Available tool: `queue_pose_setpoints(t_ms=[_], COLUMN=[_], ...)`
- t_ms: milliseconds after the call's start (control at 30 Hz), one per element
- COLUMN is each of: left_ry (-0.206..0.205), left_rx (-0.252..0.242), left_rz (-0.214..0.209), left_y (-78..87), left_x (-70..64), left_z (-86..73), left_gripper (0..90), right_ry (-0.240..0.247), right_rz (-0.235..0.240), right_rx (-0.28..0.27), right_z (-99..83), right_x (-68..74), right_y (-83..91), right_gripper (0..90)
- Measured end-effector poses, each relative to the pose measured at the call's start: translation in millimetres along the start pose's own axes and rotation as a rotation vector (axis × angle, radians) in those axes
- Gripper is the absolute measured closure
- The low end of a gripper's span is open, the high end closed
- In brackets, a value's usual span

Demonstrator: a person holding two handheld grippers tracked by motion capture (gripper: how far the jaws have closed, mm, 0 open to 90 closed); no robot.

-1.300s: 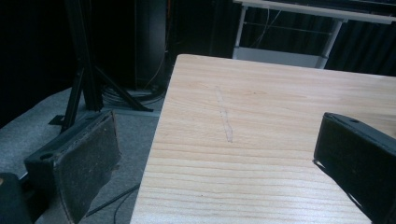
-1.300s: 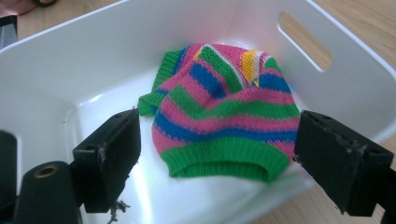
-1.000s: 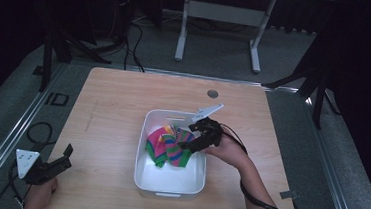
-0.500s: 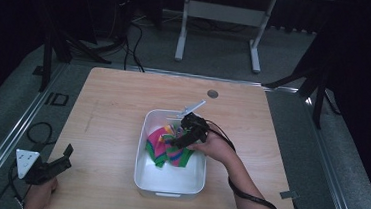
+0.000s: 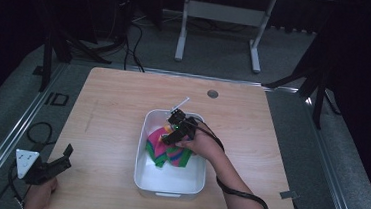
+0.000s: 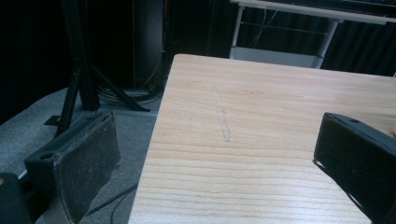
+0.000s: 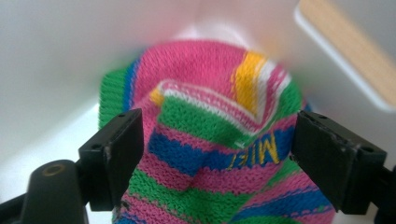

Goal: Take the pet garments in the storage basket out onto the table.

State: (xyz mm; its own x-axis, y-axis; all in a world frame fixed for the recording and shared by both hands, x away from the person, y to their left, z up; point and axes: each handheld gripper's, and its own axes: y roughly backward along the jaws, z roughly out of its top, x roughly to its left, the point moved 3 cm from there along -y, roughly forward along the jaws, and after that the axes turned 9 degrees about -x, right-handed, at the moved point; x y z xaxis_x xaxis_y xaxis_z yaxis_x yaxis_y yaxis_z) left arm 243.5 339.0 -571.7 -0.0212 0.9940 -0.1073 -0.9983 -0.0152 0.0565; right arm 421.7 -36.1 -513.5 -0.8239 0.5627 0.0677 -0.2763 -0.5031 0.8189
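A: Right gripper (image 7: 215,154), state?

B: Jaws spread wide, one on each side of the knitted cloth (image 7: 210,140), nothing clamped. In the right gripper view the pads flank a raised fold of the cloth; whether they touch the yarn I cannot tell.

A: Cloth location?

B: Bunched inside the white tub (image 5: 167,183), toward its far end. Stripes of pink, green, blue, yellow and white, with yellow lettering on a blue band. The near end of the tub floor is bare.

A: Tub position?

B: On the wooden table (image 5: 112,114), about midway between the left and right edges, nearer the front edge.

A: Left gripper (image 5: 53,164)?

B: Jaws apart, holding nothing. It sits at the table's front-left corner, one jaw over the floor, one over the wood.
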Motion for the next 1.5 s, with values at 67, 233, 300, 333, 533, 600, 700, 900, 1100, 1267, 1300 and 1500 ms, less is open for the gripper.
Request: queue_pose_setpoints(t_ms=[67, 233, 300, 333, 533, 600, 700, 900, 1100, 1267, 1300, 1500], left_ry=[0.000, -0.003, -0.004, -0.003, -0.003, -0.003, -0.005, -0.003, -0.003, -0.003, -0.004, -0.004], left_rx=[0.001, 0.001, 0.001, 0.001, 0.001, 0.001, 0.001, 0.001, 0.001, 0.002, 0.001, 0.001], left_rz=[0.000, 0.001, 0.001, 0.001, 0.002, 0.003, 0.003, 0.005, 0.006, 0.006, 0.006, 0.007], left_y=[0.0, -0.4, -0.3, -0.2, -0.3, -0.4, -0.4, -0.4, -0.4, -0.4, -0.4, -0.5], left_x=[0.0, -0.7, -0.7, -0.5, -0.6, -0.7, -0.9, -0.6, -0.7, -0.7, -0.8, -0.8], left_z=[0.0, -0.2, -0.2, -0.1, -0.1, -0.2, -0.2, -0.2, -0.2, -0.2, -0.2, -0.2], left_gripper=[0.9, 0.9, 0.9, 0.9, 0.9, 0.9, 0.9, 0.9, 0.9, 0.9, 0.9, 0.9], right_ry=[-0.002, 0.053, 0.112, 0.115, 0.114, 0.114, 0.114, 0.118, 0.141, 0.154, 0.157, 0.192], right_rz=[-0.019, -0.039, -0.063, -0.066, -0.056, -0.051, -0.047, -0.037, -0.042, -0.042, -0.035, -0.040], right_rx=[0.044, 0.128, 0.149, 0.149, 0.105, 0.081, 0.048, -0.009, -0.060, -0.112, -0.128, -0.205], right_z=[-2.0, -4.8, -5.8, -5.9, -8.4, -8.6, -8.1, -5.4, -2.6, 1.6, 3.0, 12.0], right_x=[1.7, 8.1, 11.5, 12.2, 12.0, 11.7, 11.9, 13.9, 15.4, 18.1, 19.3, 26.7], right_y=[-6.1, -12.4, -12.5, -11.5, 3.2, 9.9, 21.1, 43.7, 64.0, 83.6, 88.6, 119.1], right_gripper=[20.7, 51.8, 71.6, 75.3, 79.5, 79.7, 79.9, 79.9, 79.8, 79.8, 79.9, 79.8])
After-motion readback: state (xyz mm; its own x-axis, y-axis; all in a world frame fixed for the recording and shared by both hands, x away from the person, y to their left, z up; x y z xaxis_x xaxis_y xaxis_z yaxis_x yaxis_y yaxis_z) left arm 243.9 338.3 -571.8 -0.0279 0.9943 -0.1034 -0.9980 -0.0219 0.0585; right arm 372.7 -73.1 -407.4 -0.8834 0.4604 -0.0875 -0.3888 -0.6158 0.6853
